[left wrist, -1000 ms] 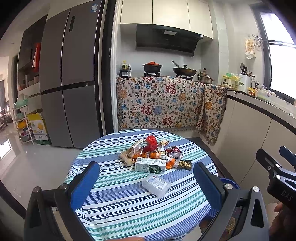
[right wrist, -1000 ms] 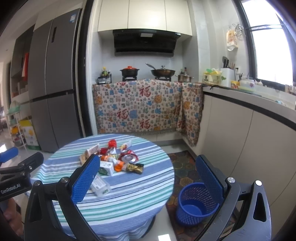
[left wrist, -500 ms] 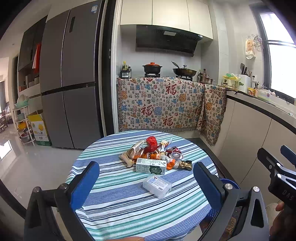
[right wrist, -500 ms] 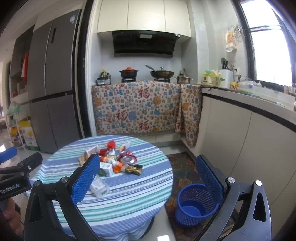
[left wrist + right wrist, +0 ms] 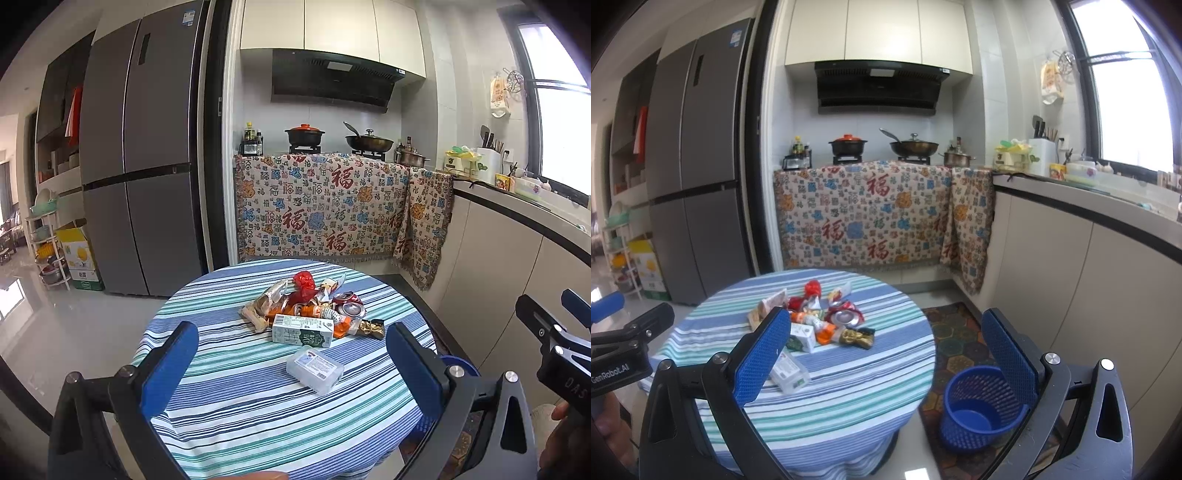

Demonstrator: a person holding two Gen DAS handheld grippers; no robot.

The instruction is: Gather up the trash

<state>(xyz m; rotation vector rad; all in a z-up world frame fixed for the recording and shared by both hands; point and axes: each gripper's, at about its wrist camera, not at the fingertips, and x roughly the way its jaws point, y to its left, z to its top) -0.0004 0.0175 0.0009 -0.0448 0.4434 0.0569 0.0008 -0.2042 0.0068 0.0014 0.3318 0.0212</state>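
Both views have drifted slightly nearer the bench. Left gripper and right gripper jaws wide, empty; approach step, next grasp the plastic box.

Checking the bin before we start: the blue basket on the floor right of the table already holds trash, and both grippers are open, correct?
Not quite. In the right wrist view the blue basket is empty. The rest holds: it stands on the floor right of the table, and both grippers are open.

Both grippers, left gripper and right gripper, have black frames, silver screws and blue textured pads on the jaws.
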